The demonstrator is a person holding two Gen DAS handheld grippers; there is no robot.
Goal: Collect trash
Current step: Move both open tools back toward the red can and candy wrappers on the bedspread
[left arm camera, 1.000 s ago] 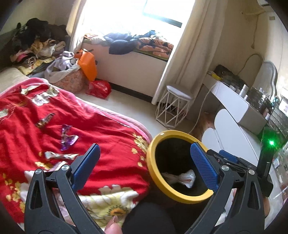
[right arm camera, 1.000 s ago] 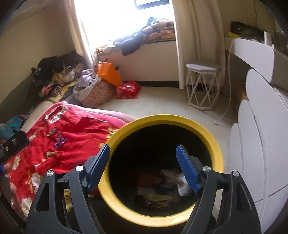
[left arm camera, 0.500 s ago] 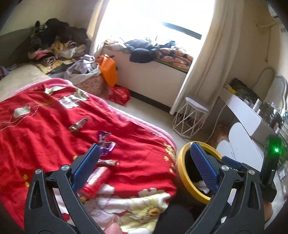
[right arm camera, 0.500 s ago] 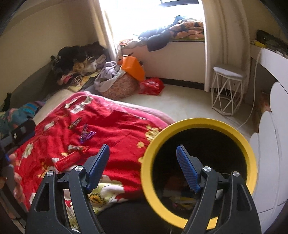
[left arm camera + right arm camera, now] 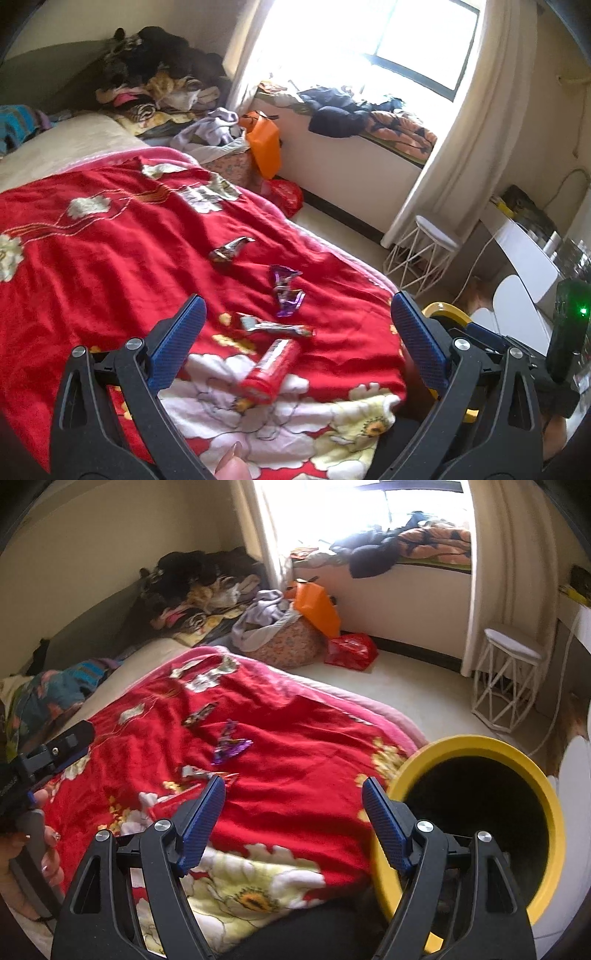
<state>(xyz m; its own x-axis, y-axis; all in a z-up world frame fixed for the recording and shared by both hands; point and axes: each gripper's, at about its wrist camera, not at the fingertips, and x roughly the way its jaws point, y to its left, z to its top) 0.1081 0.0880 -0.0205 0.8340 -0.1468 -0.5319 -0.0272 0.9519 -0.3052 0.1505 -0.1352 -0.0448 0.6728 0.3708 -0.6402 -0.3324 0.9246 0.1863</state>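
Trash lies on the red floral blanket: a red cylindrical packet, a silver-red wrapper, a purple wrapper and a dark wrapper. My left gripper is open and empty, just above the red packet. My right gripper is open and empty over the blanket's edge, beside the yellow-rimmed black bin. The purple wrapper and dark wrapper also show in the right wrist view. The bin's rim peeks out behind the left gripper's right finger.
A white wire stool stands by the curtain. A floral basket of clothes, an orange bag and a red bag sit on the floor beyond the bed. White furniture is at the right.
Both grippers have swung left, away from the bin and over the blanket. The bin has slid to the right edge of both views. The trash on the blanket is now closer.
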